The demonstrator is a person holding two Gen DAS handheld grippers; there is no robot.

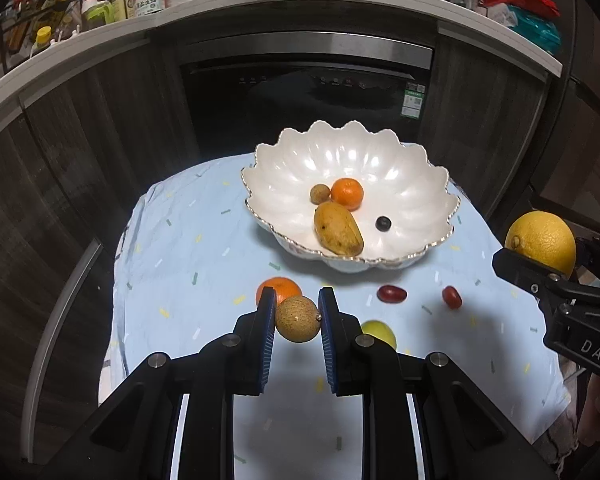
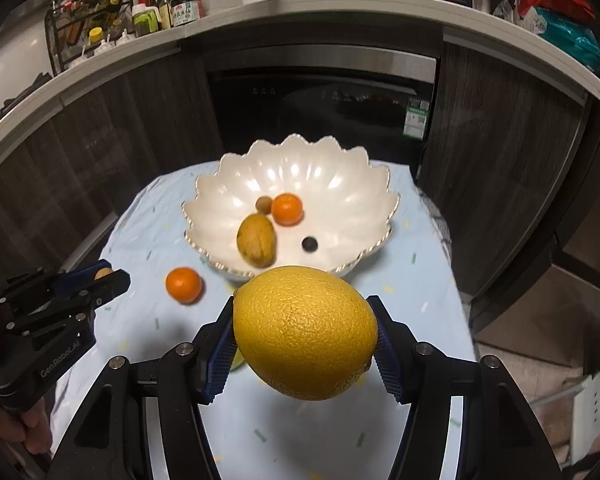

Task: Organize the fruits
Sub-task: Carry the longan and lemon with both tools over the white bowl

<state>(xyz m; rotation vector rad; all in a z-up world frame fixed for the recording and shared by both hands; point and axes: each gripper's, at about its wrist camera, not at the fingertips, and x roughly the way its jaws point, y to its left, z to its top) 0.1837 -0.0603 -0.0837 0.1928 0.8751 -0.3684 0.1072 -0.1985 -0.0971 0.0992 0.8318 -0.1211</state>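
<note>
My left gripper [image 1: 297, 318] is shut on a small round tan fruit [image 1: 298, 319], held above the light blue cloth. My right gripper [image 2: 306, 338] is shut on a big yellow citrus [image 2: 306, 332], which also shows at the right edge of the left wrist view as the citrus [image 1: 542, 242]. The white scalloped bowl [image 1: 404, 176] at the table's far side holds a mango [image 1: 338, 230], an orange [image 1: 347, 193], a small tan fruit [image 1: 320, 193] and a dark berry [image 1: 383, 223]. On the cloth lie an orange [image 1: 284, 286], two red grape tomatoes [image 1: 392, 293] [image 1: 452, 297] and a yellow-green fruit [image 1: 380, 332].
The table [image 1: 188, 248] with its blue cloth stands before dark cabinets and a built-in oven [image 1: 308, 92]. A counter [image 1: 100, 36] above carries bottles and a rack. A person's fingers [image 2: 32, 432] hold the left gripper's handle.
</note>
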